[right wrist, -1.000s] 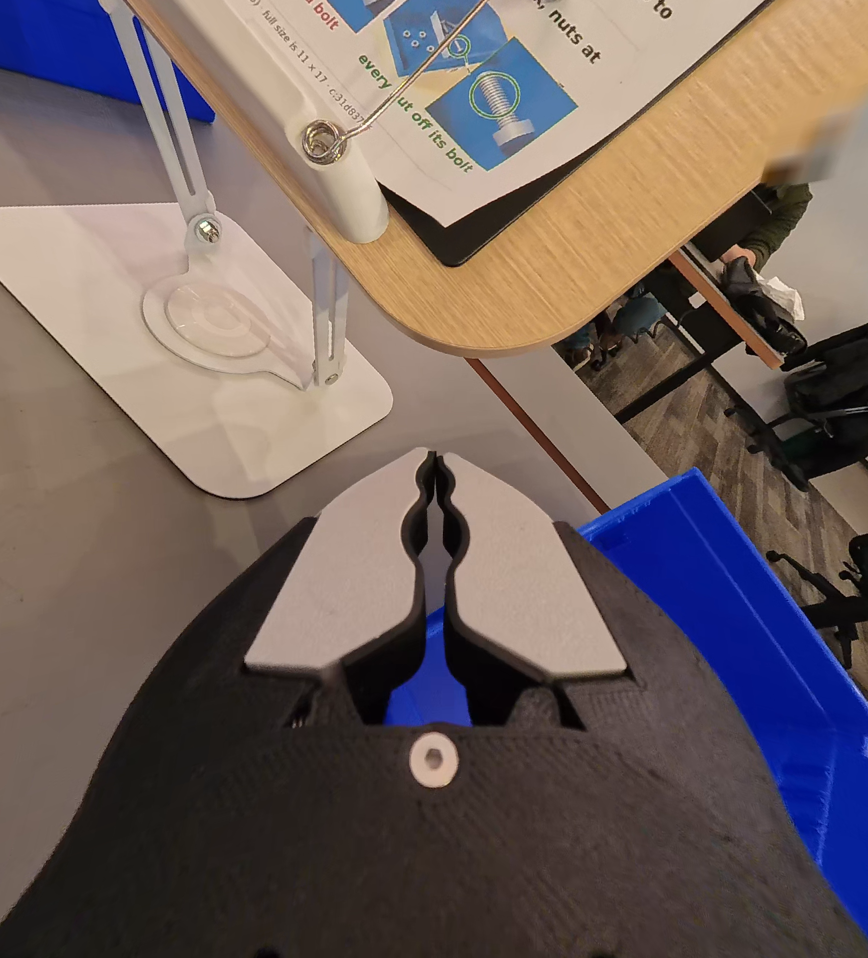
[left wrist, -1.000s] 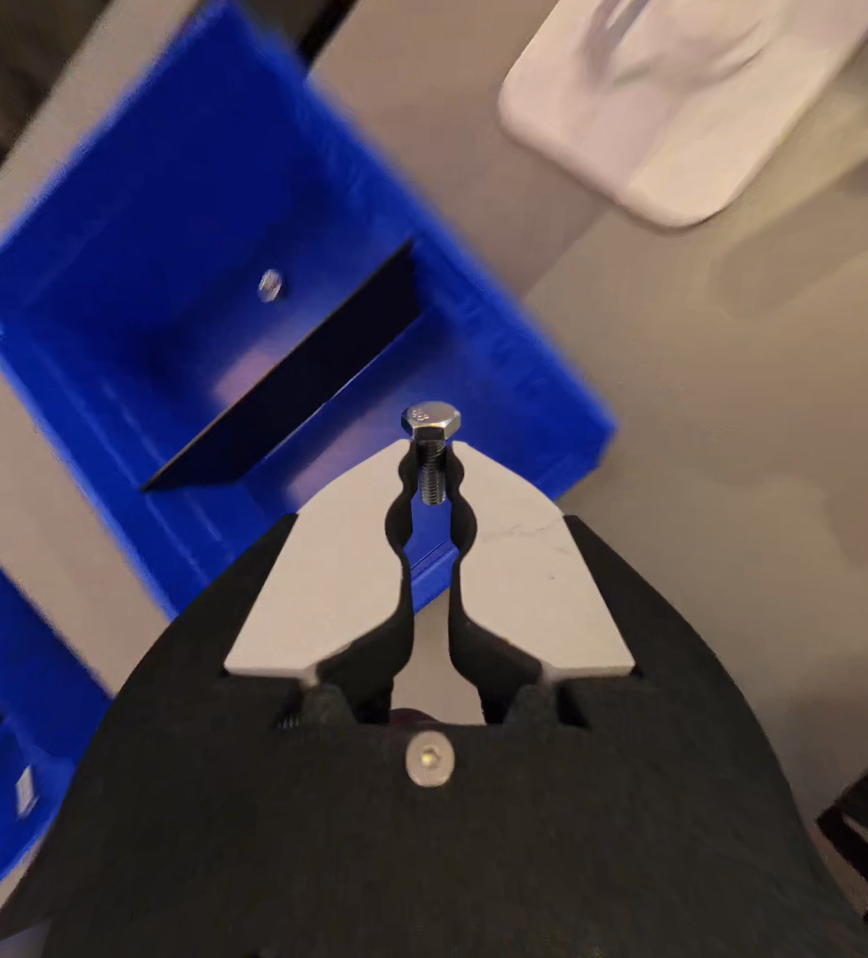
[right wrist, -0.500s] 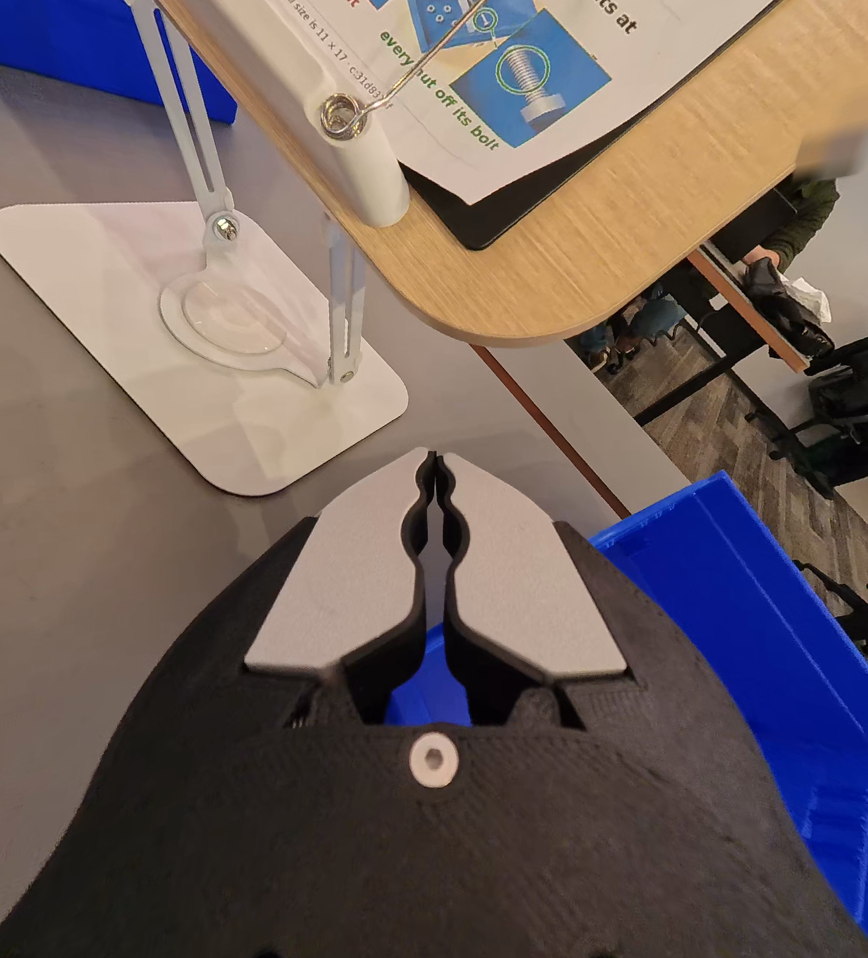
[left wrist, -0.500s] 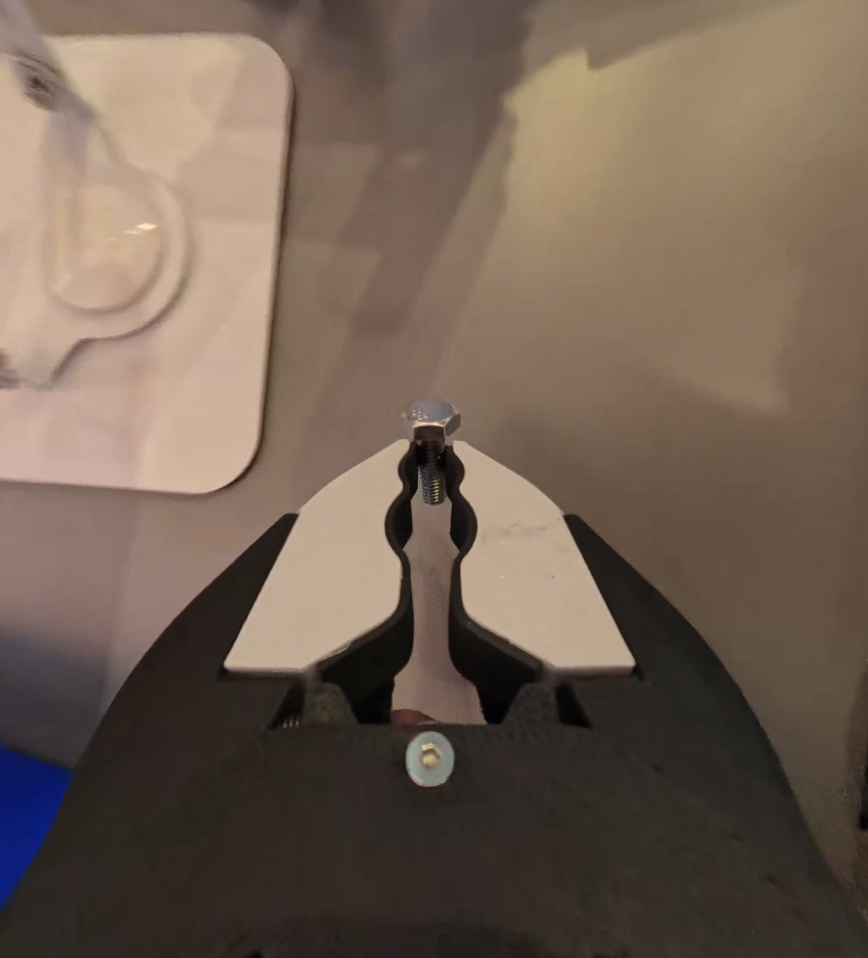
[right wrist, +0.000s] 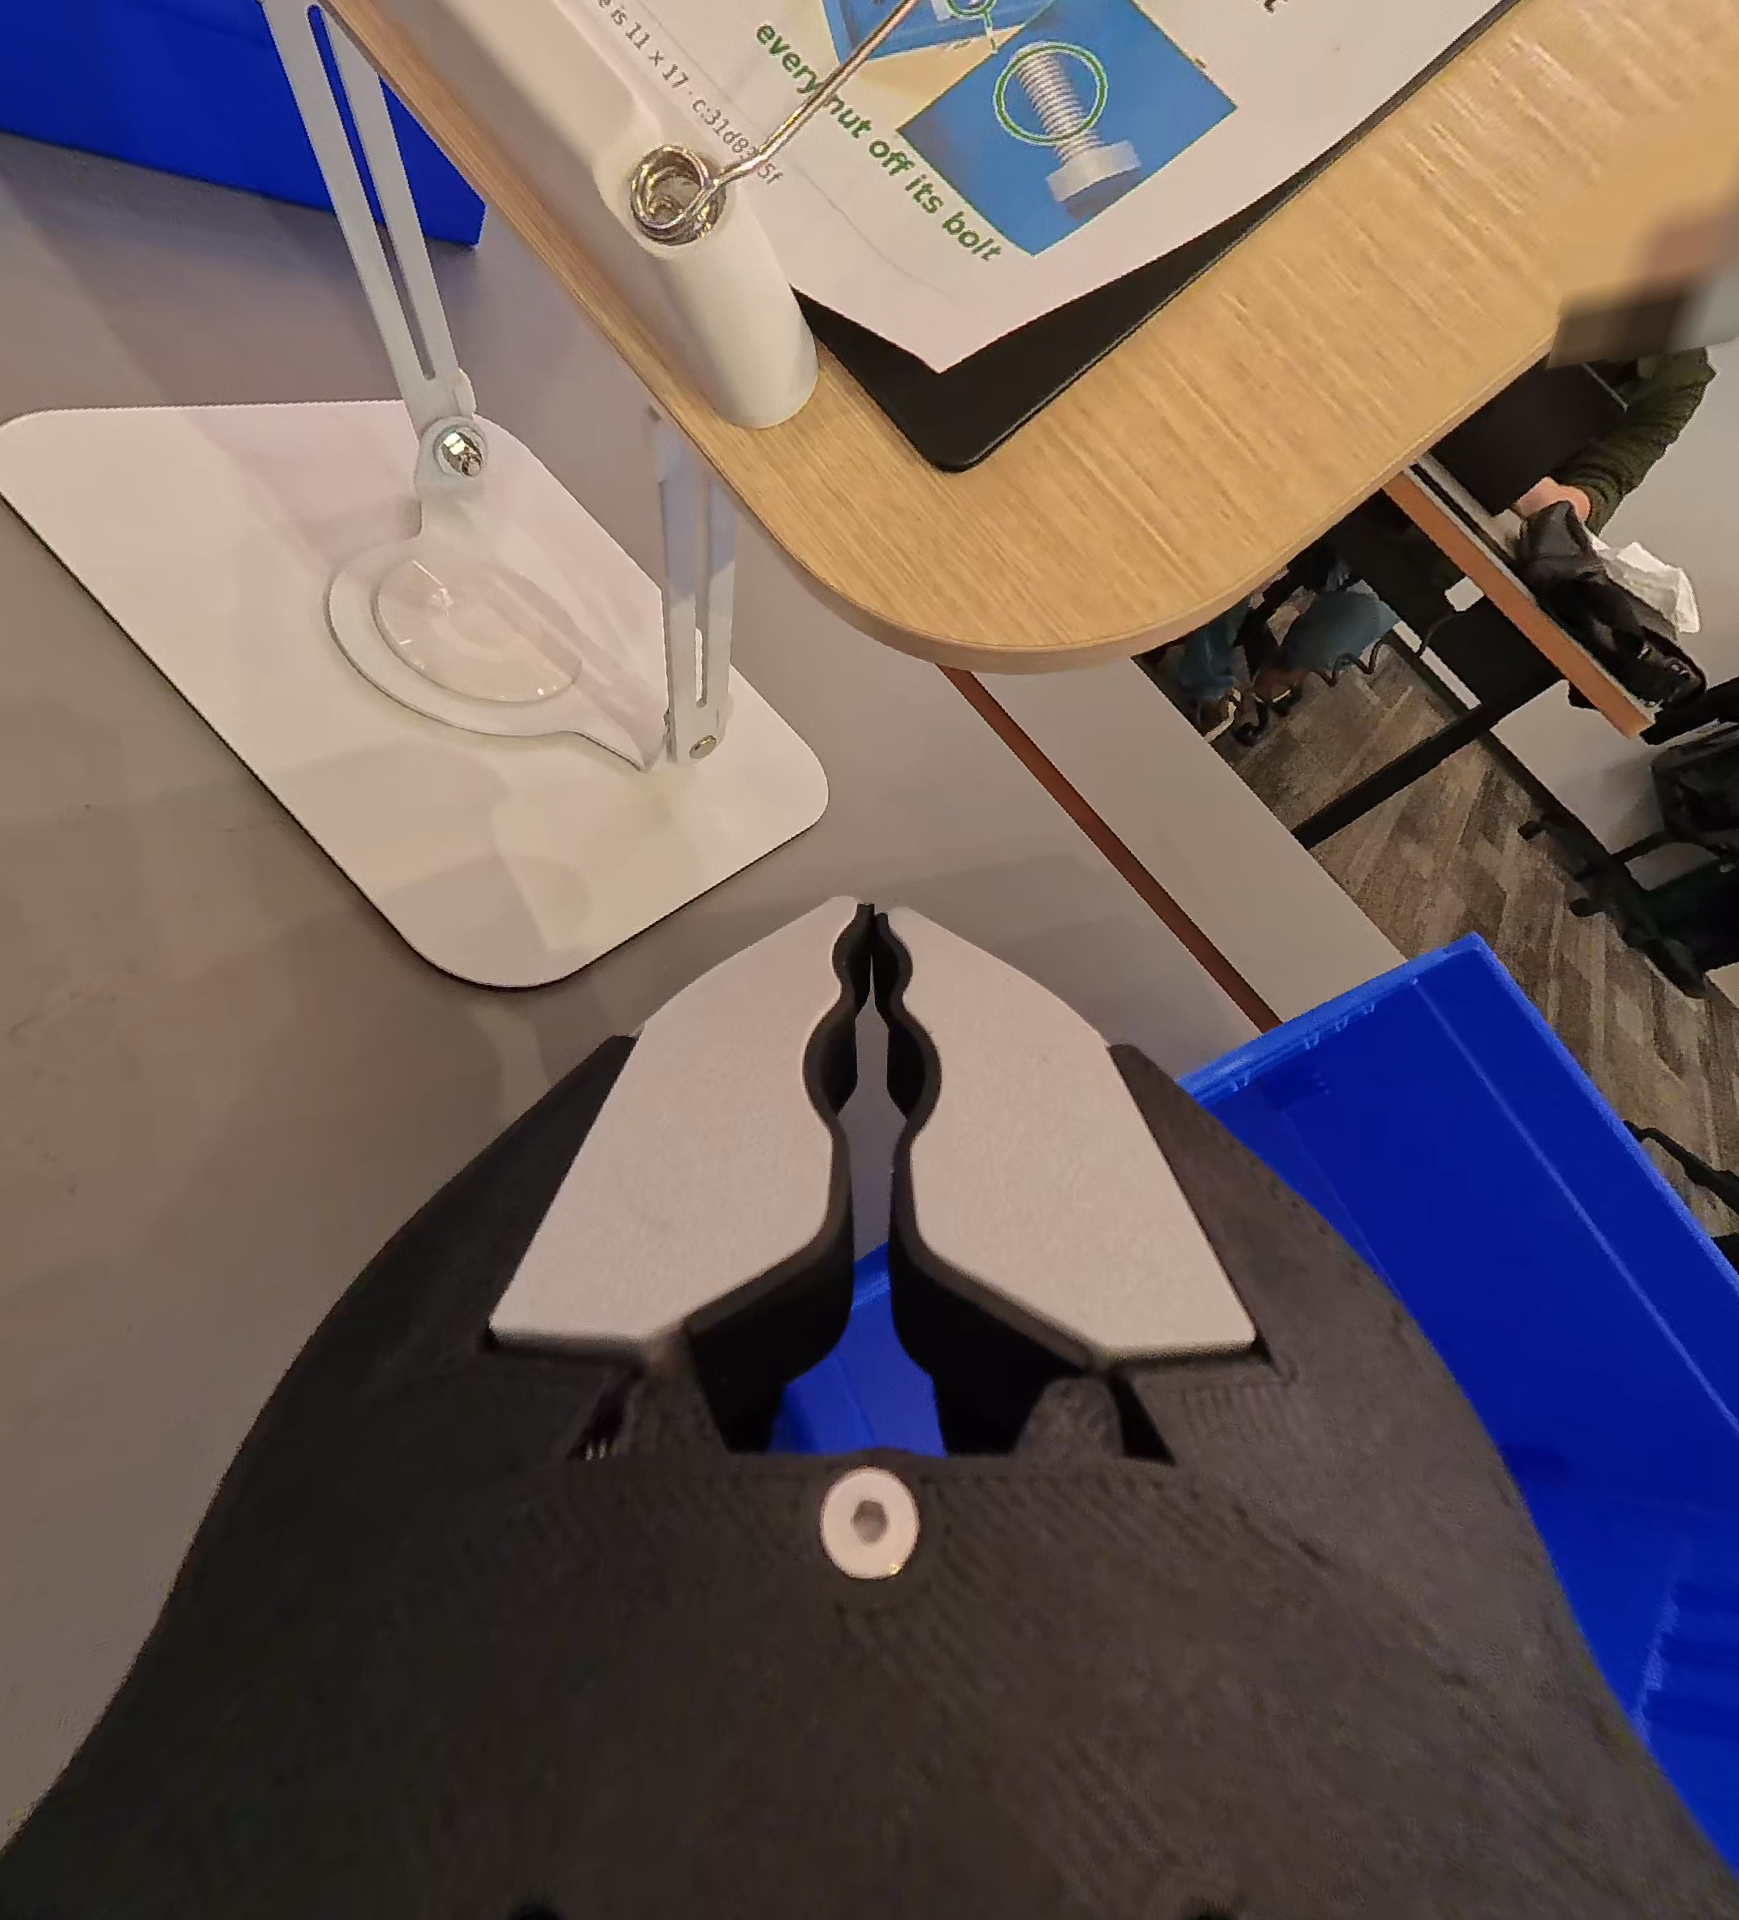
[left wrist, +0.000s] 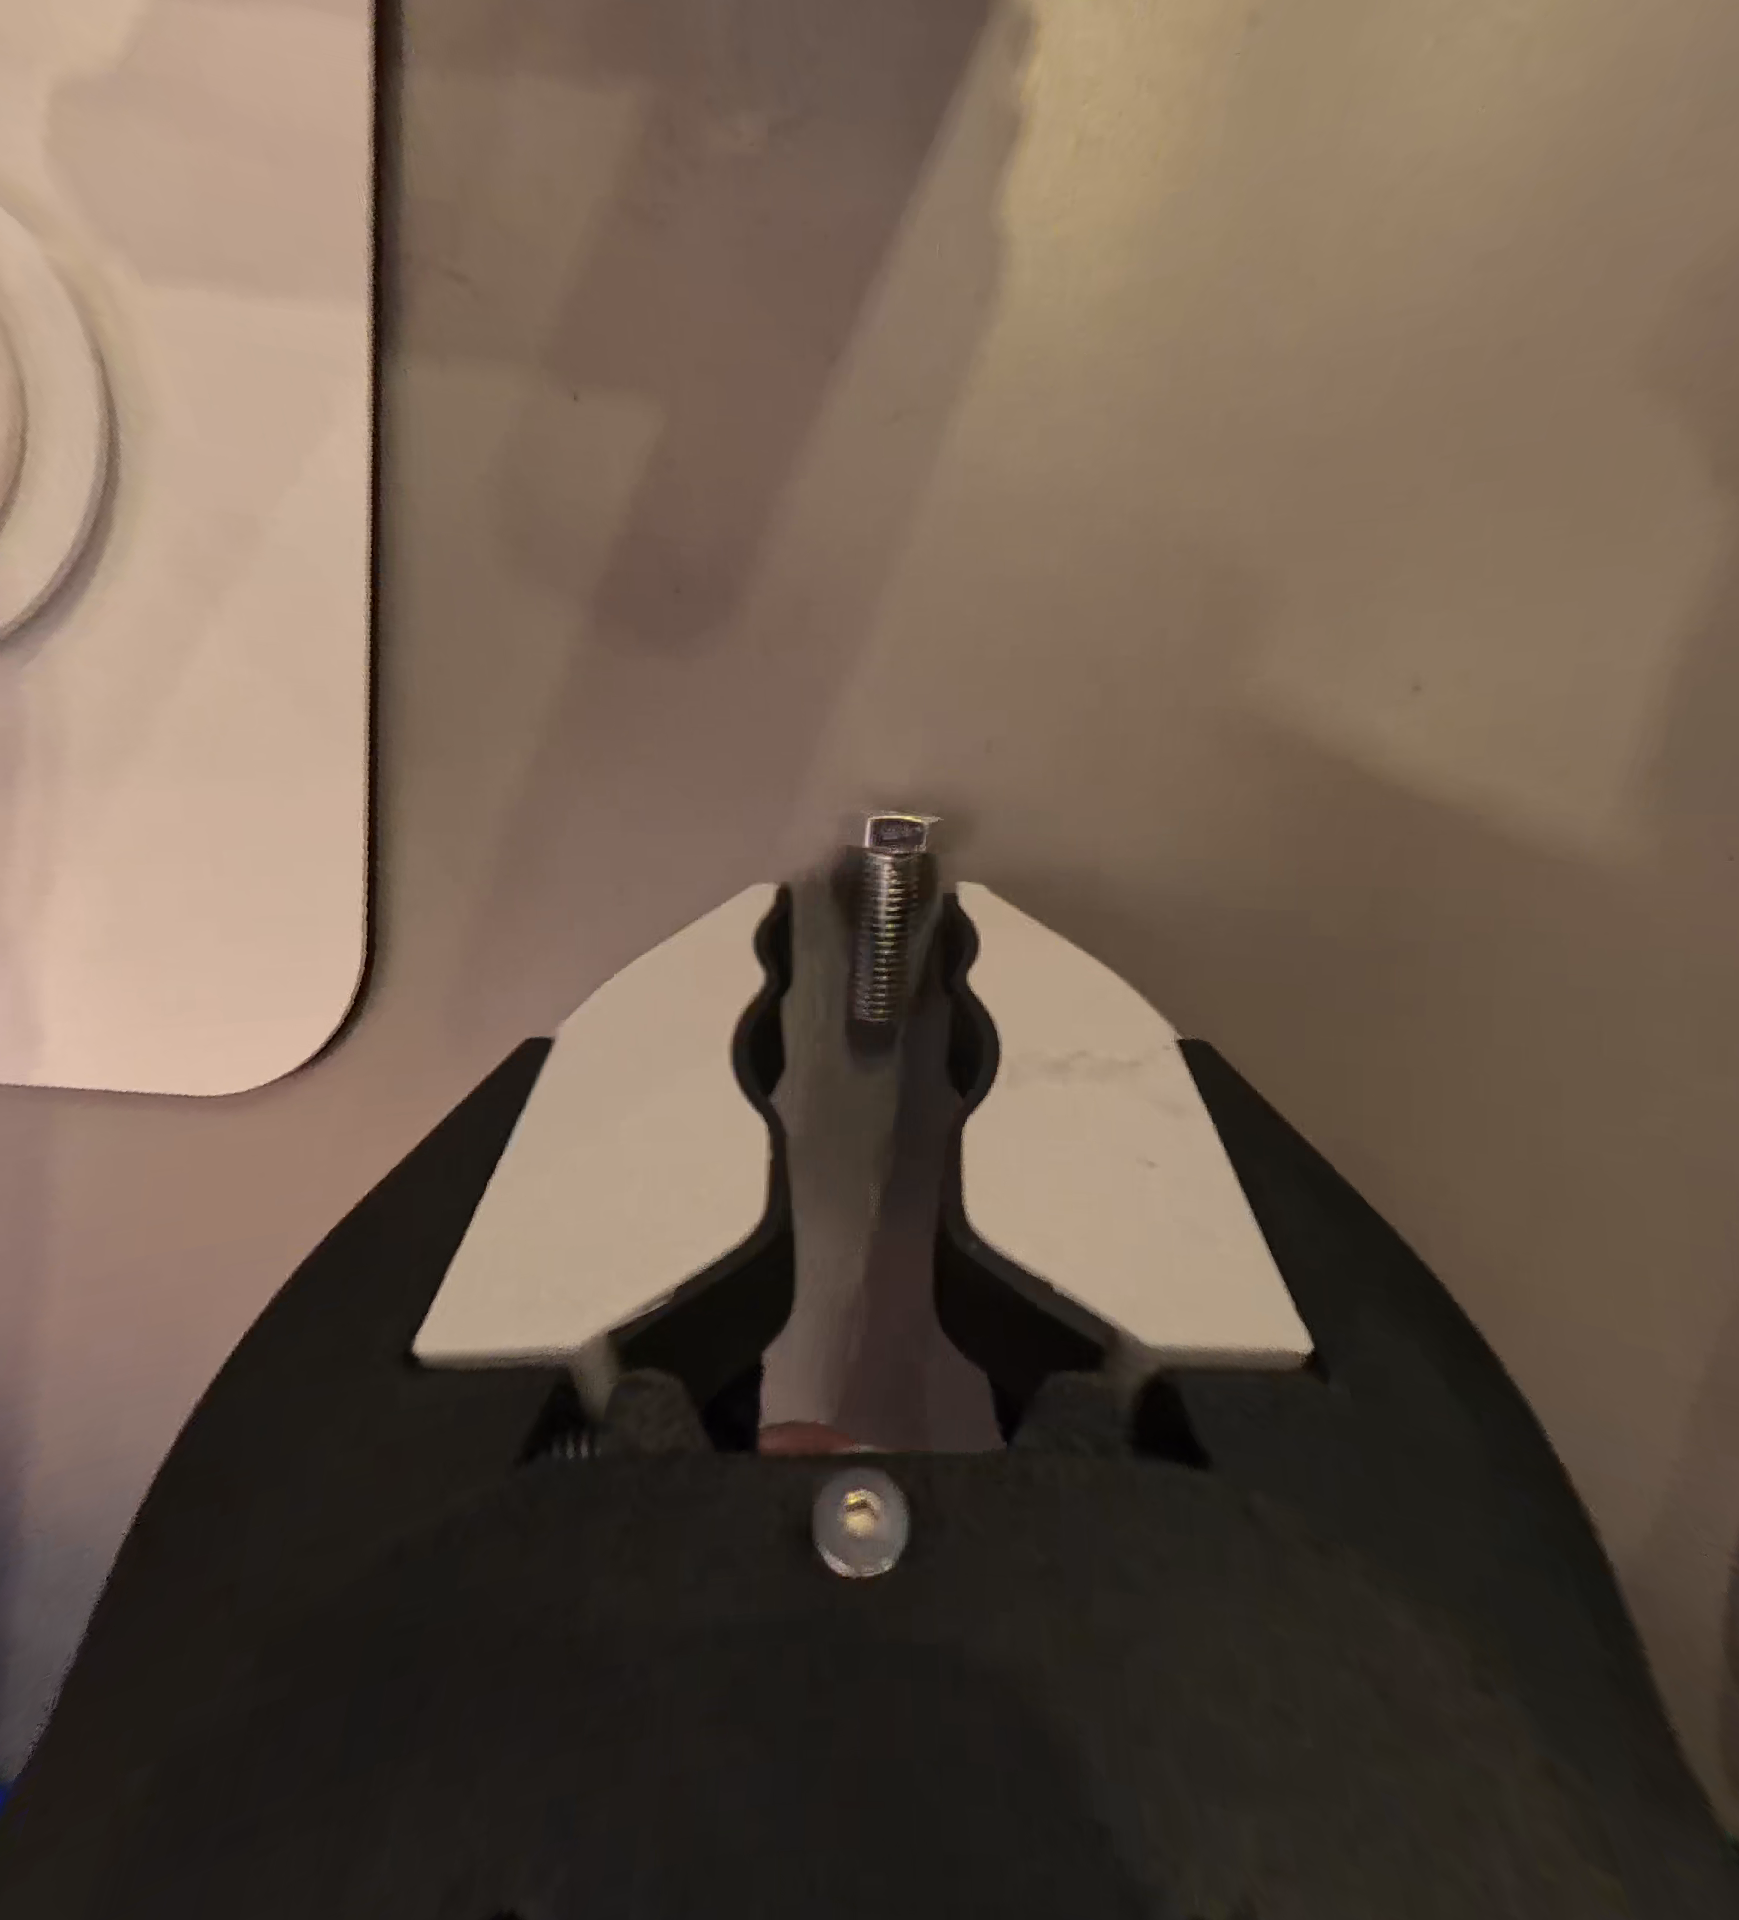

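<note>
I see one silver bolt (left wrist: 886, 925) lying on the gray table (left wrist: 1364, 520), head away from me. It sits between the fingers of my left gripper (left wrist: 870, 894), which stand a little apart with a gap on the left side, so nothing squeezes it. One white stand base (left wrist: 169, 727) lies to the left; open table spreads to the right. My right gripper (right wrist: 870, 920) has its tips together on air. I count two blue bins: one (right wrist: 1571, 1247) beside it at the table edge, one (right wrist: 169, 94) far back.
</note>
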